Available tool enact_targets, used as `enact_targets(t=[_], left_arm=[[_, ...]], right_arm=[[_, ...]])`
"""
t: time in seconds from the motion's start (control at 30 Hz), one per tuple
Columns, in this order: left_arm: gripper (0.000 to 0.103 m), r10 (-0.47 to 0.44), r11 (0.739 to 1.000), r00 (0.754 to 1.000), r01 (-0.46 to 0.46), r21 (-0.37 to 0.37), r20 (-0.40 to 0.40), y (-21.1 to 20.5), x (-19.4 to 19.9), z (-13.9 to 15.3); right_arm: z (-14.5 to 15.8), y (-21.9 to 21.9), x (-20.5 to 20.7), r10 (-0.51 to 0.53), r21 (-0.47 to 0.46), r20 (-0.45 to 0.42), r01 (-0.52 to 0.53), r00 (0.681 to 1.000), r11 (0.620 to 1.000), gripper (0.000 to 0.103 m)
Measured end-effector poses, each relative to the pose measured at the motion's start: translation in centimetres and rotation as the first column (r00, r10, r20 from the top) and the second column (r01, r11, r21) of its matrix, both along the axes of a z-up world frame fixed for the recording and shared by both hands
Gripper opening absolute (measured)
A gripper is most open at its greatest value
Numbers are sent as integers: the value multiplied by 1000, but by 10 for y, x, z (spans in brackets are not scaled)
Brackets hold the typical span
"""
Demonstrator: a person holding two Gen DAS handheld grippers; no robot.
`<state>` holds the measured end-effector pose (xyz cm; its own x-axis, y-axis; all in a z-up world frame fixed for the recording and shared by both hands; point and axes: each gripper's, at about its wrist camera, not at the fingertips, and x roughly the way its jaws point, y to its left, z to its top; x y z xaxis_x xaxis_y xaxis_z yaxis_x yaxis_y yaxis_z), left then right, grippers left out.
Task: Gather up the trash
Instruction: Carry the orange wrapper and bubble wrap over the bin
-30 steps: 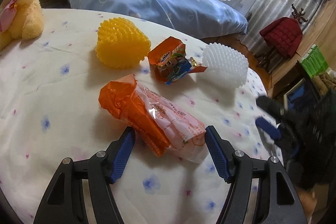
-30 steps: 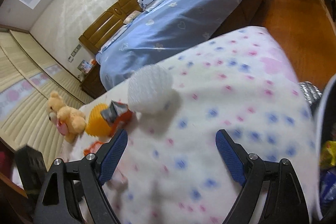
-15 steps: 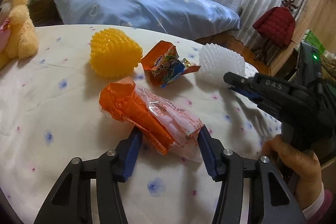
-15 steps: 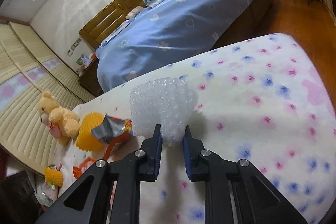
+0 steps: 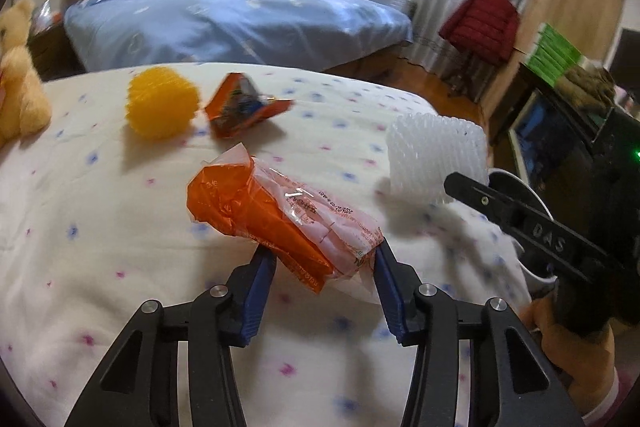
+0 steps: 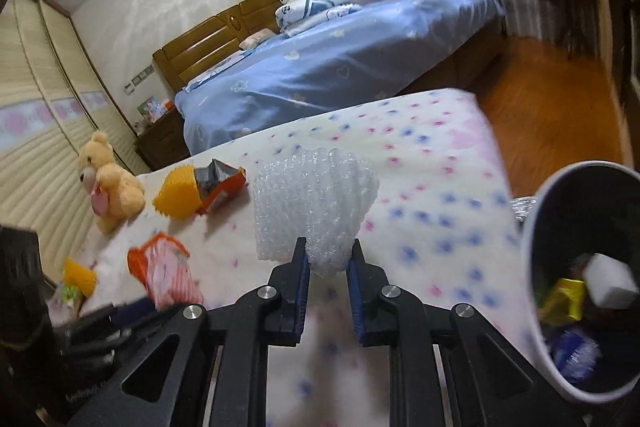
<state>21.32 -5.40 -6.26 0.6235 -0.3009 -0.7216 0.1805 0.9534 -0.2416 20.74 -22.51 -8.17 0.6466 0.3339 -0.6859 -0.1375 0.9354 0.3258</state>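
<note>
A teddy bear (image 5: 18, 75) is being seen at the far left of the flowered bed cover (image 5: 100, 227). Next to the right, a yellow foam net (image 5: 162, 103) is lying on the cover, with an opened orange snack wrapper (image 5: 244, 105) just beside it. Nearer the camera, an orange-and-clear plastic bag (image 5: 288, 223) is being gripped at its near end by the left gripper (image 5: 324, 267); its jaws have just been closing and are being held at a middling width, both blue pads pressed against the bag. Further right, a white foam net (image 6: 312, 207) is being pinched at its lower edge by the right gripper (image 6: 326, 267), whose jaws have just been closing and are now narrow; the net is standing clear of the cover in the left wrist view. At the far right of the right wrist view, a white-rimmed trash bin (image 6: 532, 247) is being shown, already holding wrappers. A hand (image 5: 568, 351) is being seen under the right gripper's body.
</note>
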Motion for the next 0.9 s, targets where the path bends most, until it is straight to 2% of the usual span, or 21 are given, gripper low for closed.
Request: enact_targets(t=[0.2, 0.53, 0.9], left_arm=[[47, -56, 998, 998, 56, 15, 16, -17, -15, 5], [47, -148, 988, 989, 146, 45, 30, -50, -37, 12], [47, -242, 969, 970, 240, 56, 36, -91, -49, 16]], right_arm=[[10, -21, -32, -36, -50, 25, 37, 999, 998, 18], [15, -62, -76, -127, -41, 28, 128, 991, 991, 18], [20, -99, -101, -211, -57, 36, 213, 977, 975, 18]])
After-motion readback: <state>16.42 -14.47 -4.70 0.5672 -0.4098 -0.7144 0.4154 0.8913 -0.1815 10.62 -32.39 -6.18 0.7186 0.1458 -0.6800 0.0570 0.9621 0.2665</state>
